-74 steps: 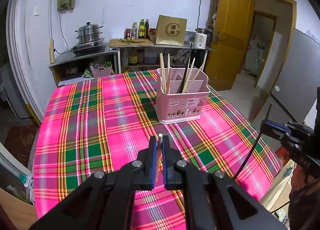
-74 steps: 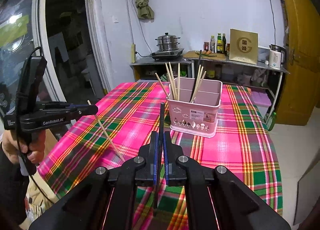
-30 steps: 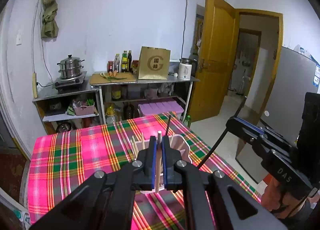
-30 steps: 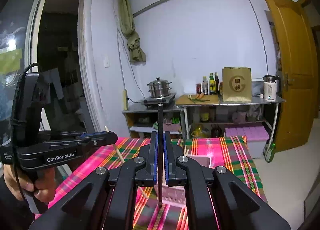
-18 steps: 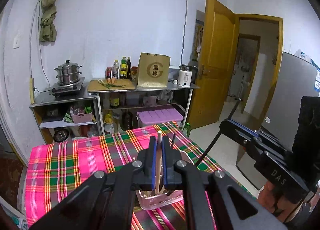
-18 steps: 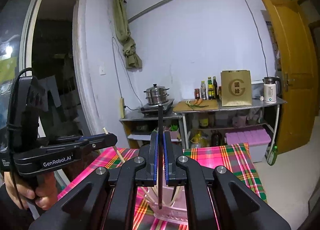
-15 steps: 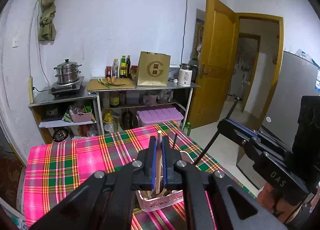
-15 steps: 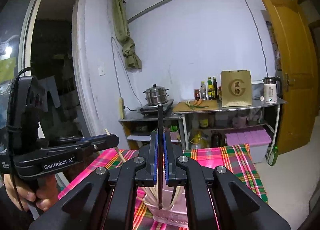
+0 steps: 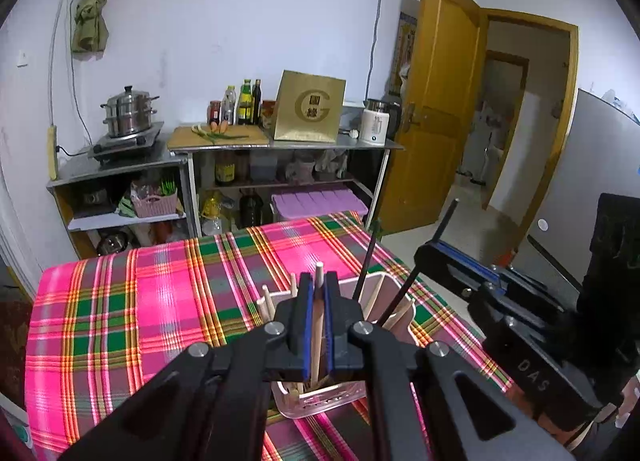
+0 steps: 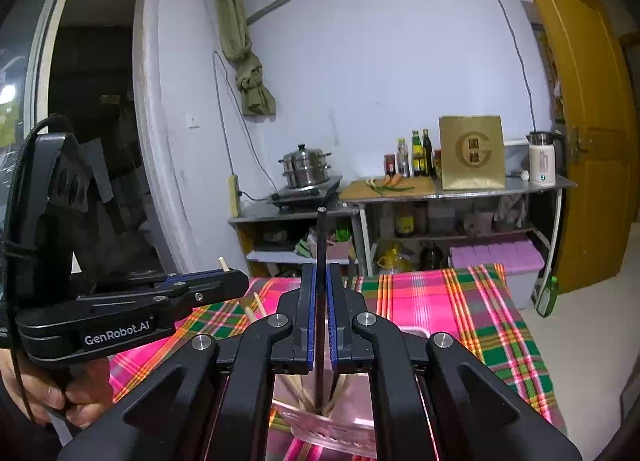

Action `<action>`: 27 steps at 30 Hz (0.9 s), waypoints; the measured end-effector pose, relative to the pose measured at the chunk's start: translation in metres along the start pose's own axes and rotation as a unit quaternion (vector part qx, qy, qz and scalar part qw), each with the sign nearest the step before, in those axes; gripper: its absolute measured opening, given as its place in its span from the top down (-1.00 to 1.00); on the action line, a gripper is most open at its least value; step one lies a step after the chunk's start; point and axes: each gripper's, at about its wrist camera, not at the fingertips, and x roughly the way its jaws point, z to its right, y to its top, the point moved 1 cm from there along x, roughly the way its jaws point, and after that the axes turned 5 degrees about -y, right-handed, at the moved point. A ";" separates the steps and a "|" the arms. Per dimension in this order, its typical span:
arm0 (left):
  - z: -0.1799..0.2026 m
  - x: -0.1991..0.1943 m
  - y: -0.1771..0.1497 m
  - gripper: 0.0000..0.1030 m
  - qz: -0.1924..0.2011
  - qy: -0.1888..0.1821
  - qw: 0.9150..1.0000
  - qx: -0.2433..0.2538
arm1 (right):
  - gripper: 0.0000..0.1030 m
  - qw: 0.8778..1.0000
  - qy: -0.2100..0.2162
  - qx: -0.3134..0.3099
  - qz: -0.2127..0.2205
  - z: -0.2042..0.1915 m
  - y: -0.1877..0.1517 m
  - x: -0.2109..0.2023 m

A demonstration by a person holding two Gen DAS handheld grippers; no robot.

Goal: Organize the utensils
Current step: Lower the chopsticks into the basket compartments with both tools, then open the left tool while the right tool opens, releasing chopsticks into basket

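My left gripper (image 9: 315, 317) is clenched on a wooden chopstick (image 9: 317, 335), low centre, over the pink holder (image 9: 320, 401) on the desk (image 9: 120, 301). My right gripper (image 10: 320, 321) clamps a black chopstick (image 10: 320, 301), its lower end inside that holder.

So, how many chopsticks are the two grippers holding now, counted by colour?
light wooden chopstick: 1, shut in the left gripper
black chopstick: 1, shut in the right gripper
Total: 2
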 end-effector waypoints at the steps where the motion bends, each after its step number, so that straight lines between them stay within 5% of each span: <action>1: 0.000 0.003 -0.003 0.89 -0.004 -0.001 1.000 0.000 | 0.92 1.000 -0.001 0.001 -0.005 0.001 -0.004 0.003; 21: -0.002 0.030 -0.026 0.88 -0.048 0.015 0.999 -0.002 | 0.90 0.999 -0.009 0.005 -0.050 0.013 -0.026 0.022; 27: -0.001 0.019 -0.027 0.54 -0.038 0.012 0.999 -0.004 | 0.61 0.999 -0.013 -0.009 -0.050 0.010 -0.025 0.013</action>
